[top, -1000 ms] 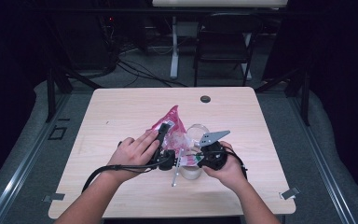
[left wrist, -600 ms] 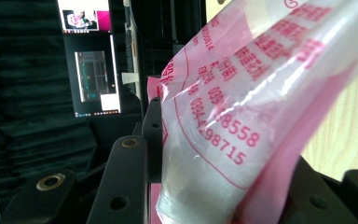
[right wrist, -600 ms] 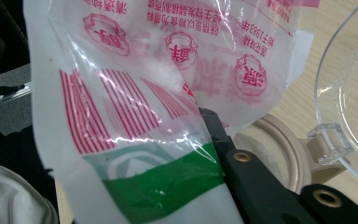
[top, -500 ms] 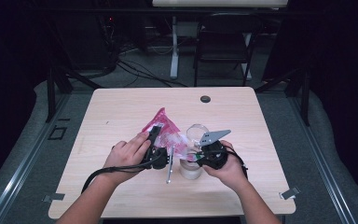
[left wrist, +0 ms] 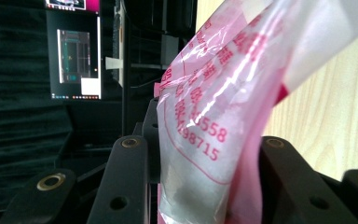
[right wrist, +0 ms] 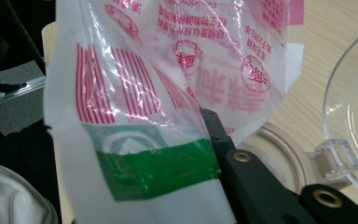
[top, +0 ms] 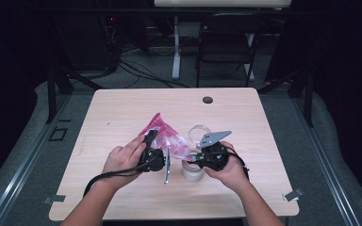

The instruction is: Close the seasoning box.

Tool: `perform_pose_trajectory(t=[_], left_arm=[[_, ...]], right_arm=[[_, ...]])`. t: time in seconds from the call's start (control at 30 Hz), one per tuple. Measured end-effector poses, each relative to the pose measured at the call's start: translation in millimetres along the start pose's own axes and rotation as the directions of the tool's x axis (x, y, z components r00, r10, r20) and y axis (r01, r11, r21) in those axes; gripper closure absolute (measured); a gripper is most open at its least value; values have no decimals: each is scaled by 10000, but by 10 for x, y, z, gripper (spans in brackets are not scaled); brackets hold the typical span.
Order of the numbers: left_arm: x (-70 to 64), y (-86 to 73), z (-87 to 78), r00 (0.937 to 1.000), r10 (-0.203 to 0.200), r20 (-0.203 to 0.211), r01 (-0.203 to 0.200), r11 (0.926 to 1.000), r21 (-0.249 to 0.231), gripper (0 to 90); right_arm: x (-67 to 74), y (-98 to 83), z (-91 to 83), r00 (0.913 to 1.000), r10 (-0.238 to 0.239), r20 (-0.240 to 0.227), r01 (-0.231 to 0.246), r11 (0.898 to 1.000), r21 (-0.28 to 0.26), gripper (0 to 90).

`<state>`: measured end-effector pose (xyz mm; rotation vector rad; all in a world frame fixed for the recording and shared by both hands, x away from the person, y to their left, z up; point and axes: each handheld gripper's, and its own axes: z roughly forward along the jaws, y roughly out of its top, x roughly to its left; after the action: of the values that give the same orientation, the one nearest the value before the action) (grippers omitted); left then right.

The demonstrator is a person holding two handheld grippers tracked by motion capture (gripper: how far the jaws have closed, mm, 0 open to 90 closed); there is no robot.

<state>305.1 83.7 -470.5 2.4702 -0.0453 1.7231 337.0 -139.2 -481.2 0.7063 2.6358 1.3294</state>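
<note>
Gripping pink bag (top: 167, 136): left gripper (top: 156, 157) and right gripper (top: 206, 158) jaws clenched on it, mid-table (top: 122, 113), edges well apart.

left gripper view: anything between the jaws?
Yes: the pink printed plastic bag stands between the left gripper's two black jaws. The left gripper view shows it.

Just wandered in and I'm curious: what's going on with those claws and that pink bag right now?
Both claws on the pink bag: left claw closing around it, right claw shut on its green-striped end. Bag held above the table. Clear-lidded container close beside it.
</note>
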Motion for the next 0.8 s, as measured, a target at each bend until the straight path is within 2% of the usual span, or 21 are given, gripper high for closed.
perform_pose_trajectory(t=[0.37, 0.47, 0.8], left_arm=[[-71, -77, 24, 9982, -445, 396, 434, 9987, 282, 672], [-90, -92, 30, 9980, -512, 363, 503, 9984, 252, 673], [-180, -135, 63, 9937, -895, 669, 875, 9956, 323, 687]], right_arm=[[32, 50, 5, 9998, -148, -128, 147, 9999, -84, 900], [40, 58, 4, 9998, -157, -128, 156, 9998, -85, 900], [57, 80, 25, 9995, -249, -199, 247, 9997, -76, 900]])
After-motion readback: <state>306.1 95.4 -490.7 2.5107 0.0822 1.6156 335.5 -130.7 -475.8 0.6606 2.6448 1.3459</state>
